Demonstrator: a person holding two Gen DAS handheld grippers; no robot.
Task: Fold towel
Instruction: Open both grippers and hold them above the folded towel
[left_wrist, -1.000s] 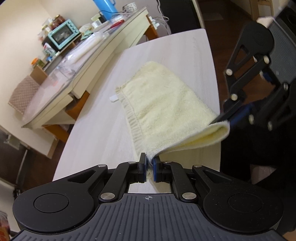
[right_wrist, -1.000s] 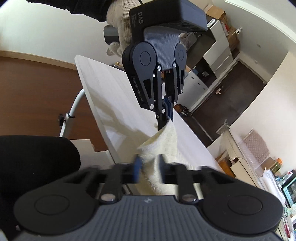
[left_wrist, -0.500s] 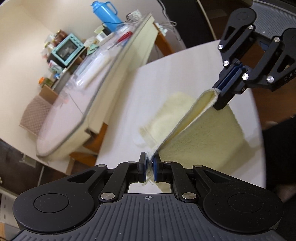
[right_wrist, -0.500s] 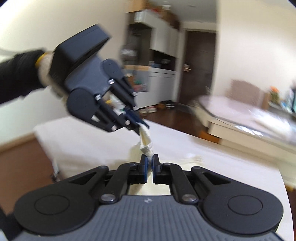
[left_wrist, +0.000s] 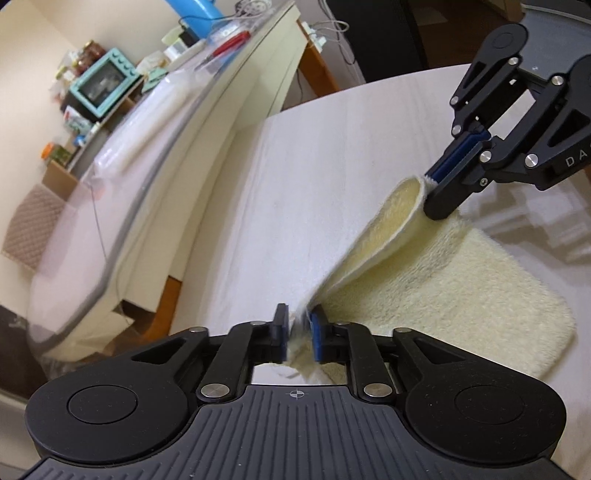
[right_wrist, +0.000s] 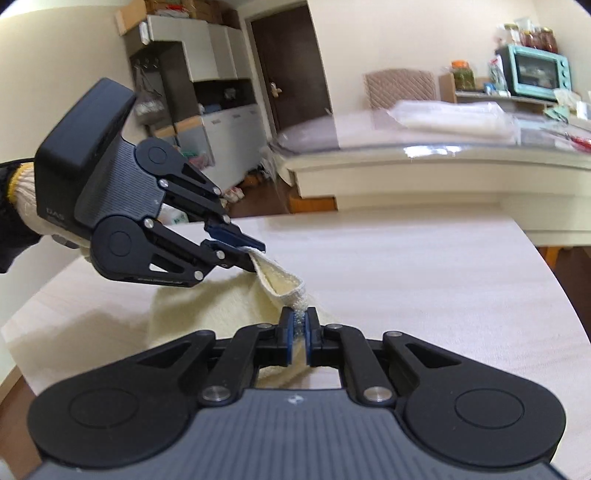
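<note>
- two grippers are at the yellow towel (left_wrist: 454, 291), right?
- yes. the towel lies on the white table (left_wrist: 295, 177), with one edge lifted up.
- what does the left gripper (left_wrist: 297, 338) do?
- its jaws are opening. the towel corner sits between them, loose on one side.
- and the right gripper (right_wrist: 298, 334)?
- its jaws are opening too, with the other end of that edge between them. i cannot tell if the pads press on it.
</note>
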